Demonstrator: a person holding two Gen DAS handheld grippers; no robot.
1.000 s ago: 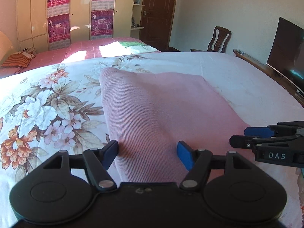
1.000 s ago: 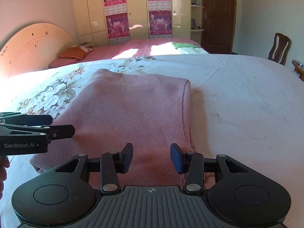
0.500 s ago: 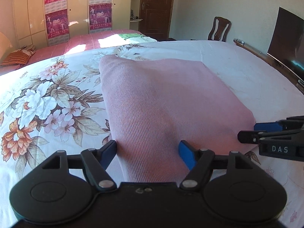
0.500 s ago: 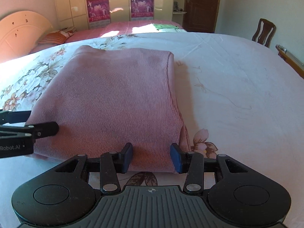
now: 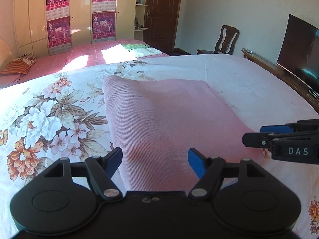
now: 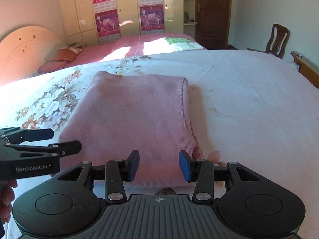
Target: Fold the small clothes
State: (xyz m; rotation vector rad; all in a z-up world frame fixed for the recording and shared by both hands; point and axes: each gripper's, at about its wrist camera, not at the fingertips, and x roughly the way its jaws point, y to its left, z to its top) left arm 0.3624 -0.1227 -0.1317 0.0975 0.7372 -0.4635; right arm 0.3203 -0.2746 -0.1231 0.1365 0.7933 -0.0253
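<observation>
Garment: the folded pink ribbed garment point(image 5: 169, 119) lies flat on your bed sheet point(image 5: 249, 79), a rough rectangle with its long sides running away from both cameras toward 12 o'clock.
Left claw: your left gripper point(image 5: 155, 160) stands wide, blue pads parted, with nothing pinched between them.
Garment against left claw: in the left wrist view the cloth's near left part fills the gap between the pads and runs on toward 12 o'clock; the left pad sits just outside the cloth's left edge, over the flower print at 9 o'clock. Whether the pads touch the cloth you cannot tell from this angle.
Right claw: your right gripper point(image 6: 159, 166) has its jaws parted at a middling width and grips nothing.
Garment against right claw: in the right wrist view the cloth's near edge lies just beyond the fingertips, and its near right corner sits at about 1 o'clock from the right pad. The pads appear to be clear of the fabric.
Claws to each other: each shows in the other's view, the right one at 3 o'clock beside the cloth's right edge, the left one at 9 o'clock beside its left edge.
Hand: part of your left hand point(image 6: 7, 197) shows at 8 o'clock in the right wrist view.
</observation>
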